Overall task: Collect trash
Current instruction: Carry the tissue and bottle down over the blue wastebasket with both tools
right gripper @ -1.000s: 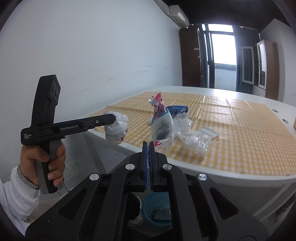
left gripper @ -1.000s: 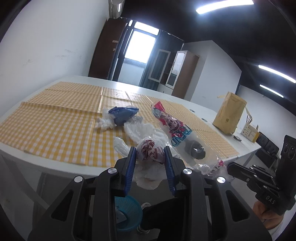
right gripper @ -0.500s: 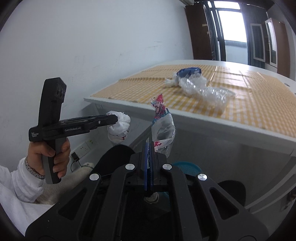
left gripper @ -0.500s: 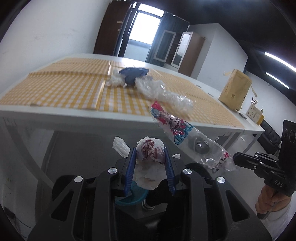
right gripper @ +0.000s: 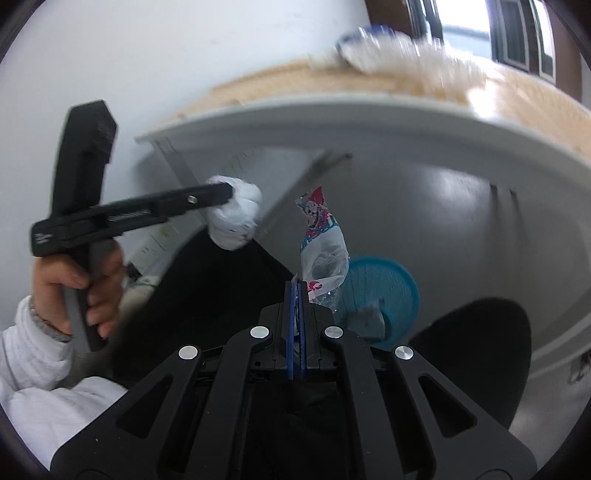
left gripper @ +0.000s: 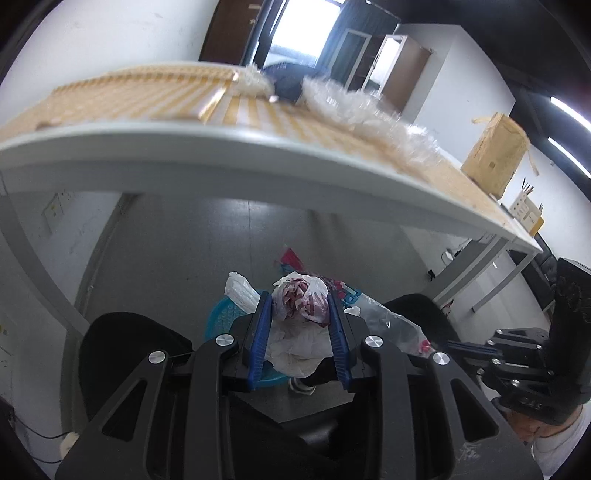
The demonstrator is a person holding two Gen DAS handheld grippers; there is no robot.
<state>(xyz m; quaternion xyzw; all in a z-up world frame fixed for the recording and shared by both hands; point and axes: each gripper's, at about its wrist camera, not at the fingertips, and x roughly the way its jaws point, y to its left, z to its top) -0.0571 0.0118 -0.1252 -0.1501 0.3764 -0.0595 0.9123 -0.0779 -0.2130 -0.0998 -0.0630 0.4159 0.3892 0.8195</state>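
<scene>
**Both grippers loaded below bench edge**

Your left gripper (left gripper: 300, 308) has its jaws clamped on a crumpled plastic bag (left gripper: 301, 304). Your right gripper (right gripper: 295, 291) has its jaws closed on a printed snack wrapper (right gripper: 322, 243). Both hang above the teal basket (right gripper: 384, 284) on the floor, under the bench (left gripper: 221, 147).

A white counter (left gripper: 229, 147) with a yellow checked cloth (left gripper: 147, 96) stands above grey floor (left gripper: 177, 251), by white walls (left gripper: 92, 33).
</scene>
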